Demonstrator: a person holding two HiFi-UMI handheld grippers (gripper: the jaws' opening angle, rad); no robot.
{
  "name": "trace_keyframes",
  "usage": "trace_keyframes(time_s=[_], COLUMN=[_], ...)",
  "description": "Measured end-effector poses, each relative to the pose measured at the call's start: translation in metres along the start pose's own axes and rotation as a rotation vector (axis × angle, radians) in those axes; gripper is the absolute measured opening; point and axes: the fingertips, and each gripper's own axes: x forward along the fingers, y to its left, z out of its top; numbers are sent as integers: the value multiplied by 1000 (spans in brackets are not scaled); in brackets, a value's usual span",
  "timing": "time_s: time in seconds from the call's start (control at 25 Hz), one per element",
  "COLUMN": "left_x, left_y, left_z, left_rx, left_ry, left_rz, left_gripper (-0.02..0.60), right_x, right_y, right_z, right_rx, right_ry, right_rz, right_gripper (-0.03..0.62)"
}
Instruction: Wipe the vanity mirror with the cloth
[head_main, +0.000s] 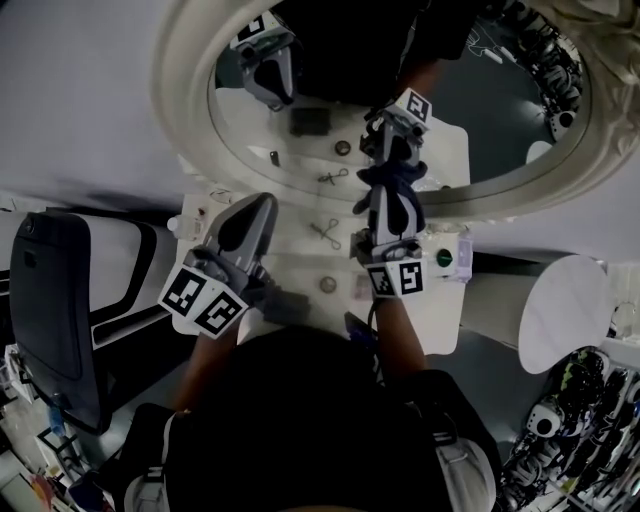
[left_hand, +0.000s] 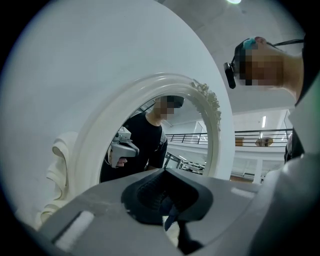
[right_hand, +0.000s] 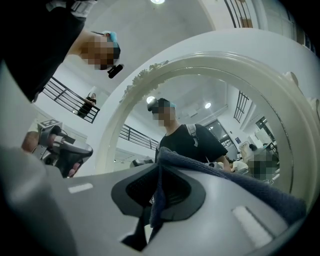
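Observation:
The oval vanity mirror with a white ornate frame fills the top of the head view, and both gripper views look up at the mirror. My right gripper is shut on a dark blue cloth and holds it at the lower rim of the glass. The cloth drapes over one jaw of the right gripper. My left gripper hovers over the tabletop, left of the right one and short of the mirror. The left gripper has its jaws together with nothing held.
On the white vanity table lie small scissors, a round item, a green-topped jar and a dark box. A dark chair stands left, a round white stool right.

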Motion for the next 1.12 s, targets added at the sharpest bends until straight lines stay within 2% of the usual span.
trace_keyframes(time_s=[0.48, 0.72, 1.12], left_x=[-21, -50, -60], left_y=[21, 54, 57], left_z=[13, 25, 41], left_rx=[7, 11, 18], left_ry=[-2, -7, -22], left_rz=[17, 26, 36], left_gripper=[2, 1, 0], right_x=[17, 33, 49], right_y=[35, 71, 96], right_z=[-30, -61, -74], right_rx=[58, 103, 161], right_ry=[5, -2, 16], right_rz=[-1, -20, 14], right_gripper=[26, 26, 26])
